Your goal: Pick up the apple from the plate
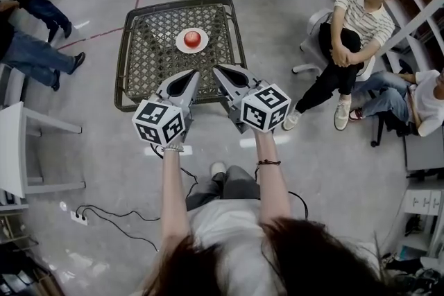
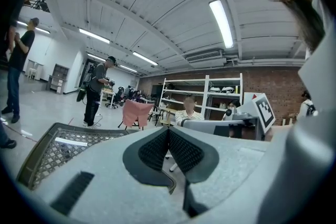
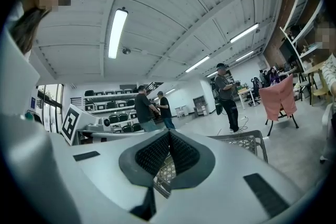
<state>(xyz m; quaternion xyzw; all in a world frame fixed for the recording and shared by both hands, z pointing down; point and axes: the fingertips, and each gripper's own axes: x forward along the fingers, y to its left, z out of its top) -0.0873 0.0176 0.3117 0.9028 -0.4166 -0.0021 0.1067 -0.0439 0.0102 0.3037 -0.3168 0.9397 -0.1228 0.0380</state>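
The apple [image 1: 192, 38] sits on a white plate [image 1: 179, 47] in the middle of a low lattice-topped table [image 1: 142, 66]. In the head view it lies at twelve o'clock from both grippers and well apart from them. The left gripper [image 1: 193, 74] and the right gripper [image 1: 216, 70] are held side by side, tips leaning toward each other, and in that view they overlap the table's near edge. Each has its jaws pressed together with nothing between them — its own view shows this plainly. A seated person in a striped shirt [image 1: 361, 17] is at about two o'clock, and a white power strip [image 1: 78, 218] at eight o'clock.
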